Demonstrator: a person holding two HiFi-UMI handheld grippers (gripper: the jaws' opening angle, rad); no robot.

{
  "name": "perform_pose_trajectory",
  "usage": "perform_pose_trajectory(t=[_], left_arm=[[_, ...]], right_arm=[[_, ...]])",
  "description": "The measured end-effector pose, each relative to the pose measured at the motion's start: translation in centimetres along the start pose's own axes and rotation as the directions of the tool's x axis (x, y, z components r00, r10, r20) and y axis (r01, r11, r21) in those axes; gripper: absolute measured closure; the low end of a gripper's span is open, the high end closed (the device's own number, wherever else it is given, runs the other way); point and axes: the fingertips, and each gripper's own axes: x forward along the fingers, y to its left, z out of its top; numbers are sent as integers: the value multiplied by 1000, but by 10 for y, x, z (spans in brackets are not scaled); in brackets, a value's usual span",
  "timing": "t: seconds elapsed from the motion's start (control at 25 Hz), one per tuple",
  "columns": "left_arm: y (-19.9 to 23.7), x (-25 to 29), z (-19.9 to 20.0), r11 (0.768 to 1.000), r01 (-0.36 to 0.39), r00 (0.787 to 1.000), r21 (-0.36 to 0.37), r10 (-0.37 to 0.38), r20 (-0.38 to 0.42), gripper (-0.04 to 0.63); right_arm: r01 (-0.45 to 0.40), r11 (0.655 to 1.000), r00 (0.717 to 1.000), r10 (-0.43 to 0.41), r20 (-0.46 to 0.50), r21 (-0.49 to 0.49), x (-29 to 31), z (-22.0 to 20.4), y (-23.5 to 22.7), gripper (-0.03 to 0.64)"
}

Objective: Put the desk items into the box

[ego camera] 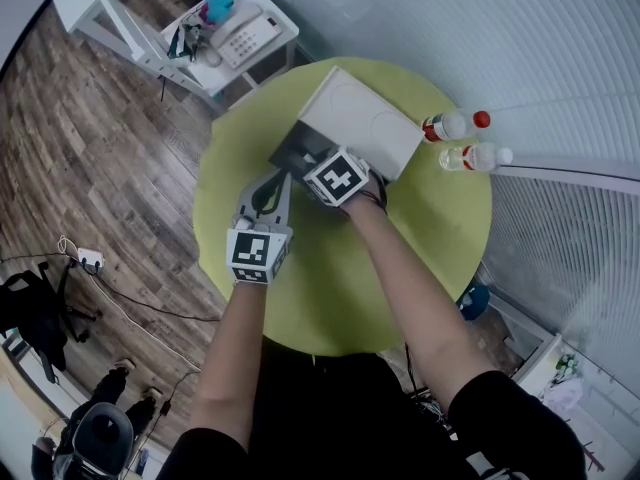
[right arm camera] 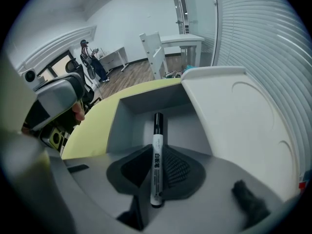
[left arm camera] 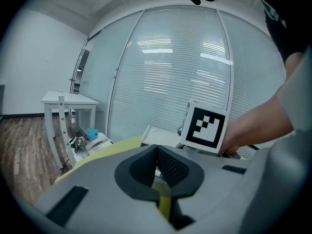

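Right gripper view: a marker is clamped between the jaws of the right gripper, its black cap pointed into the open box at the far side of the table. The left gripper, near and left of the box, is closed with nothing between its jaws. If the marker is released too early, the box's near wall may be struck and the marker sent rolling across the table (a round top, no stop). The open lid at the right could also be bumped.
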Motion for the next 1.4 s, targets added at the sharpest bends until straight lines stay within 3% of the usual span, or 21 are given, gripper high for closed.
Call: perform_pose_trajectory(t=[0.28,0.88,1.24,1.4], left_arm=[[8,-9,-1,1000,-19,1000,-8,19,-6,582],[-11,-47,32,998,5,1000,67,-6,7,581],[-47,-89,46,992,66,998,104,-68,13,581],[-70,-111,52,987,100,995,122,-103,12,581]], right_arm=[[0,1000,1000,0,24,0,-5,3,3,537],[27,999,990,-33,138,47,-62,1,31,534],[73,993,962,-94,256,90,-126,-25,69,535],[81,992,935,-108,339,93,-158,-34,92,537]])
